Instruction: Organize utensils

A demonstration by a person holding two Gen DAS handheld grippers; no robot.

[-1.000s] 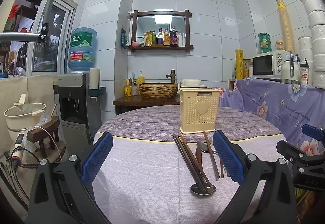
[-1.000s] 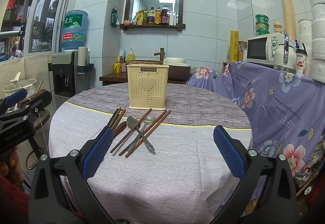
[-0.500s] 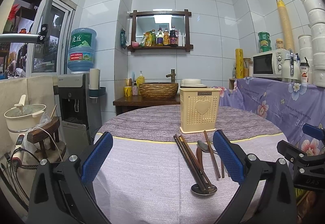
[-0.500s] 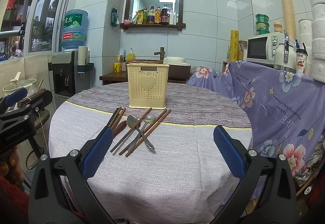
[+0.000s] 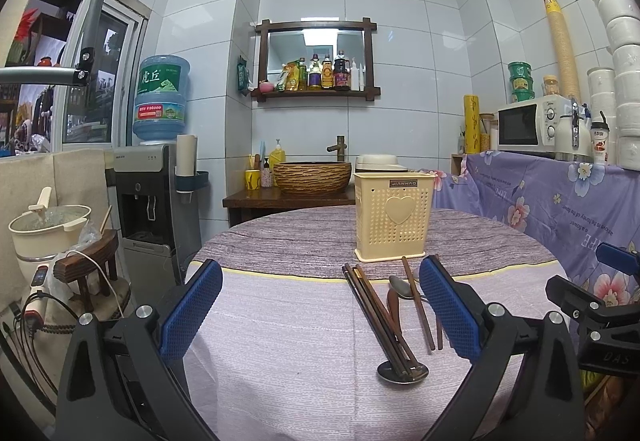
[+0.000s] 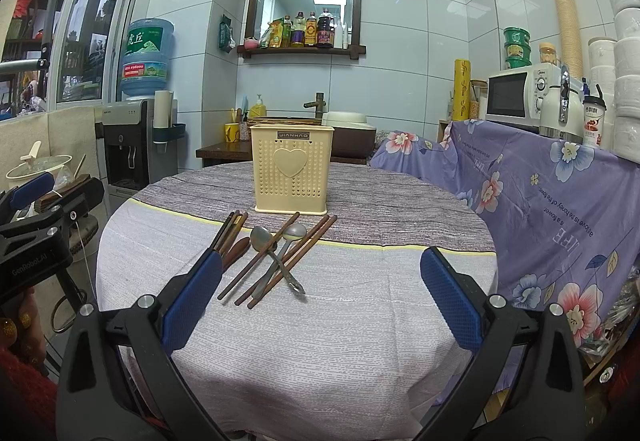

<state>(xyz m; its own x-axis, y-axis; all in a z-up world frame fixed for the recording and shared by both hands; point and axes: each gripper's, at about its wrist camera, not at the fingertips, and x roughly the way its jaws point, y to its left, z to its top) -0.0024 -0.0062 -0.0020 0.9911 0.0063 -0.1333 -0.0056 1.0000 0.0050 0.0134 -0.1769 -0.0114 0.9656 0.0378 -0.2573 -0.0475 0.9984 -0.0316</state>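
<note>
Left gripper [image 5: 320, 311]: fingers spread wide, nothing between them, held above the near part of the desk [image 5: 280, 341]. Right gripper [image 6: 320, 301]: fingers likewise wide and empty, set back from the utensils.

Utensils lie loose on the cloth in front of the cream basket [image 6: 291, 169], which stands upright toward the far side of the desk and looks empty from here. Dark chopsticks [image 5: 374, 315] lie bundled, their near ends resting across a round metal spoon bowl [image 5: 402, 372]. Beside them, a brown wooden spoon [image 5: 394, 307], two metal spoons [image 6: 276, 253] crossing each other, and more brown chopsticks [image 6: 292, 259] fanned across them. Nothing sorted yet, by the look of it.

Risks, as judgement:
- Pieces overlap. Lifting one is likely to drag or flick its neighbours.
- Chopsticks are thin and lie flat on soft cloth; the fingers may pinch fabric, or close on one stick and leave its partner.
- The basket is light plastic; a utensil pushed against its rim could tip or slide it.
- The grippers are near each other, left one visible at the edge of the right wrist view; both reaching into the pile could collide.

Surface: round desk, pale lilac woven cloth, darker grey-purple band at the far half, yellow line between. Room: white tiled walls, wooden shelf with bottles [image 5: 320, 71], water dispenser [image 5: 154, 181] left, microwave [image 5: 532, 123] on a floral-draped counter right.
</note>
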